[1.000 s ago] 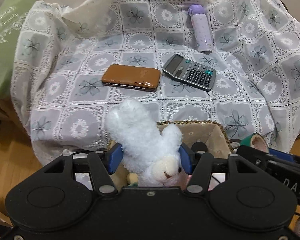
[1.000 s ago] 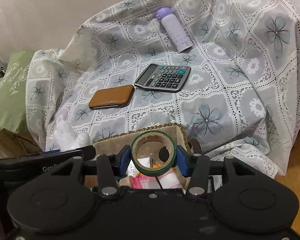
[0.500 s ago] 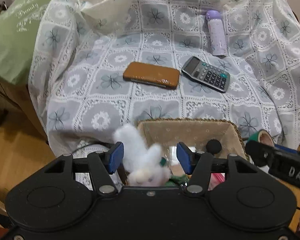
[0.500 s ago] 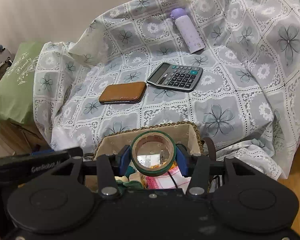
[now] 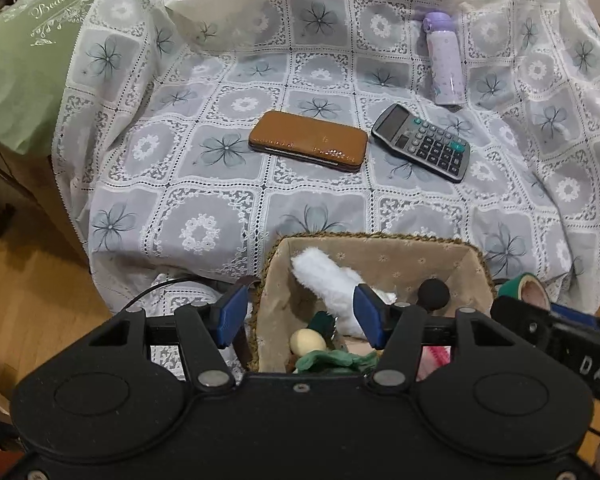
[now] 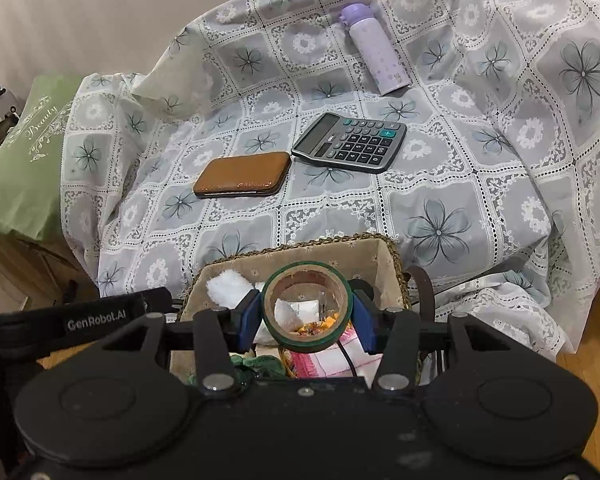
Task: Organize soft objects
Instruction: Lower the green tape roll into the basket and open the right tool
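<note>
A white plush toy (image 5: 324,280) lies inside the fabric-lined woven basket (image 5: 372,240), leaning on its left wall; it also shows in the right wrist view (image 6: 228,284). My left gripper (image 5: 299,316) hangs open above the basket's left rim, its blue pads (image 5: 232,316) free of the toy. My right gripper (image 6: 306,316) is shut on a green tape roll (image 6: 306,306), held upright over the basket (image 6: 380,248). A green cloth (image 5: 332,360), a cream ball (image 5: 307,340) and a pink-white cloth (image 6: 324,360) also lie in the basket.
On the flowered cloth (image 5: 204,184) behind the basket lie a brown case (image 5: 308,144), a calculator (image 5: 422,148) and a purple bottle (image 5: 444,64). A green cushion (image 5: 24,52) sits at the far left. Wooden floor (image 5: 32,292) lies below left.
A second ago the left pads gripped the white plush toy; it has since slipped down and now rests in the basket. The right gripper still holds the tape roll.
</note>
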Available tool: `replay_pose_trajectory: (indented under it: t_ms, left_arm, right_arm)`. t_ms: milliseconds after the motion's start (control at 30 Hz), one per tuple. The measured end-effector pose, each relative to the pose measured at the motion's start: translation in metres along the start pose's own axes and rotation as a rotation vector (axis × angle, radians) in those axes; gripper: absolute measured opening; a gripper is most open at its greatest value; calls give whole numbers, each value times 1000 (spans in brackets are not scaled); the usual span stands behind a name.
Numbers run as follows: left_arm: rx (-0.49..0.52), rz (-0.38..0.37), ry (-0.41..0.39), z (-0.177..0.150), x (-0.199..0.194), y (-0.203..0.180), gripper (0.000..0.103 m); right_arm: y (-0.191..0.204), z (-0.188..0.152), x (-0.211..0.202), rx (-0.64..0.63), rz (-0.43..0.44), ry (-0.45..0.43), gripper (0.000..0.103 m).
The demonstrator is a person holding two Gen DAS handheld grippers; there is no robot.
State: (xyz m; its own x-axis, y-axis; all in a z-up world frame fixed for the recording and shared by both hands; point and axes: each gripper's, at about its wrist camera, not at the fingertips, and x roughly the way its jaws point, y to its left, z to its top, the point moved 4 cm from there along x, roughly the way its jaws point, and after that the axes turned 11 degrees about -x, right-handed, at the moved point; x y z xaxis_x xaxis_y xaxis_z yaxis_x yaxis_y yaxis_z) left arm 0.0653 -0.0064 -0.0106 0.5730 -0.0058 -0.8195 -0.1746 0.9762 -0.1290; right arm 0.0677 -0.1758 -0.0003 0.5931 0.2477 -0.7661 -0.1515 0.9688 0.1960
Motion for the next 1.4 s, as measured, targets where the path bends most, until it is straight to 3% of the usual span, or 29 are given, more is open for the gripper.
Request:
replay_pose_trajectory:
  t_ms: [333,633,1033,1133,1400]
  left_arm:
    - [27,38,-12,-9,2,1,65]
    - [24,45,-28,-12,2,1,74]
    - [25,31,-21,-17,-1,-2,81]
    - [30,25,-25,-20,-4,-5,87]
    - [48,15,-27,-24,-8,-9,87]
  right_arm:
    - [4,19,23,-42,-43,-16,48]
    - [-5,32,22,-22,-62,-48,54]
    - [-7,6,6,-44,-79,-22,71]
    - [-6,-1,3,-56,-82,-11,73]
    - [-14,-8,-2,-33,-85,6,81]
